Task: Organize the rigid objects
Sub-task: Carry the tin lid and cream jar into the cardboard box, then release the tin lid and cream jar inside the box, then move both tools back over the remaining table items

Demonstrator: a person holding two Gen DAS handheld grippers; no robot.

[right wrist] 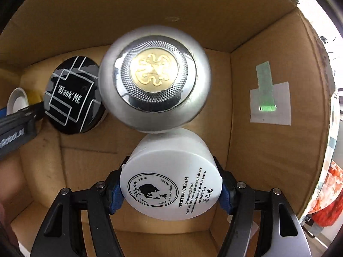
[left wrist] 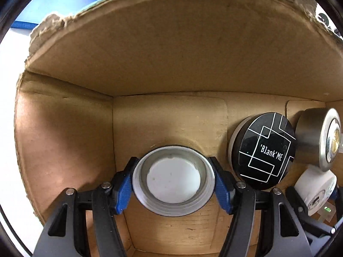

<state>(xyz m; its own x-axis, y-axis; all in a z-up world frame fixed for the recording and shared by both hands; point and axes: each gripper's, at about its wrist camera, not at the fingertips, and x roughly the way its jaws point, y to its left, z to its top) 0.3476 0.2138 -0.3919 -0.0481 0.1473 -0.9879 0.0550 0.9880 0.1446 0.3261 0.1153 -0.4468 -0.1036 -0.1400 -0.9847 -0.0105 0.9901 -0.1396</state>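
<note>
left wrist: cardboard box [left wrist: 171, 60] interior; left tool [left wrist: 173, 184] clamps white-rimmed jar [left wrist: 173, 180]; right tool [right wrist: 171, 192] clamps cream jar [right wrist: 171, 184].

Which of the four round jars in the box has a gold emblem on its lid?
The silver jar; its chrome lid carries a gold emblem. The Blank ME jar is black; the others are white.
</note>
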